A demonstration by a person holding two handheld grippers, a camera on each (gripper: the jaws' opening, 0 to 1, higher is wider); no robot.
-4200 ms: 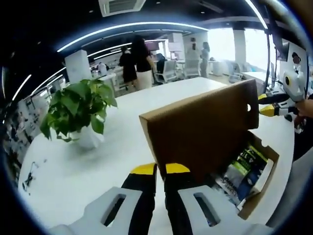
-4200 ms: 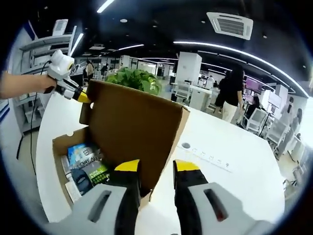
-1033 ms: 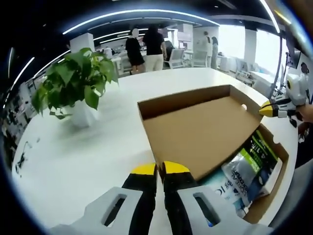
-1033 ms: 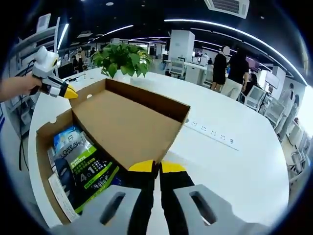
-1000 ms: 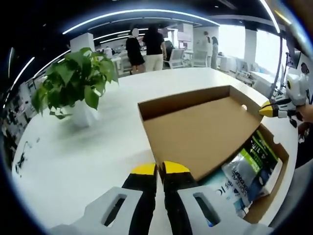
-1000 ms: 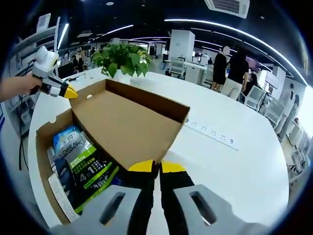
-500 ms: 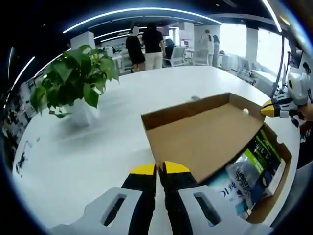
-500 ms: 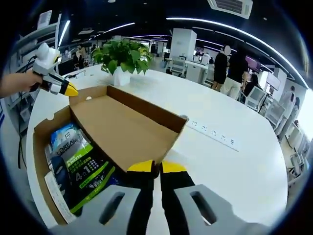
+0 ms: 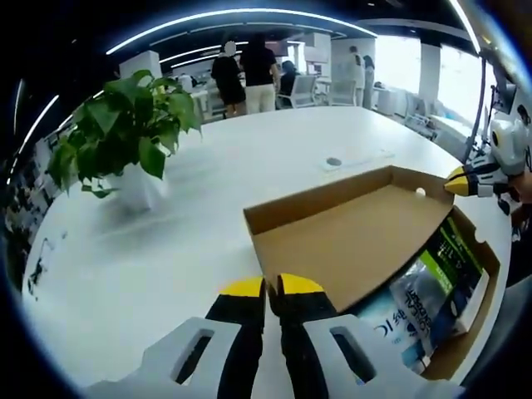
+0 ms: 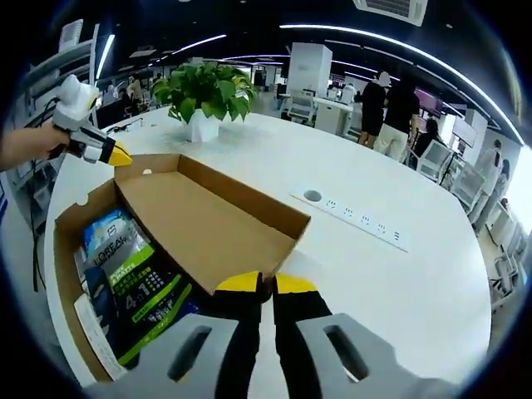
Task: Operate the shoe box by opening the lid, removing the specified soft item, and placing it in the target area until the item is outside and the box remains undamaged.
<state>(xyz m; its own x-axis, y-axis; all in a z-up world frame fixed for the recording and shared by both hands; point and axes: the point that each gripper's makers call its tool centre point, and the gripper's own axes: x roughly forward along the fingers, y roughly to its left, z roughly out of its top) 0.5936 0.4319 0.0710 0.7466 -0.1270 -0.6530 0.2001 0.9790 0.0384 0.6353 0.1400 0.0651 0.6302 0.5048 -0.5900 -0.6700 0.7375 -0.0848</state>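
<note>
Now the lid [image 9: 353, 237] is folded well back, nearly level with the counter [image 9: 166, 241], and each gripper pinches one of its corners: the left gripper [image 9: 270, 287] and the right gripper [image 10: 266, 285] both show yellow tips pressed together on the cardboard edge. To do this step well, I judge both corners should go down evenly, so the hinge does not twist or tear, and be let go only once the lid rests flat. The shoe box [image 10: 71, 224] sits on the white counter near a potted plant [image 10: 206, 96]. Inside lies the soft item [image 10: 133, 278], a glossy packet printed in pale blue, green and black, flat against the box floor. In the right gripper view its upper end is clear of the lid, while the lid's edge covers its lower right part.
</note>
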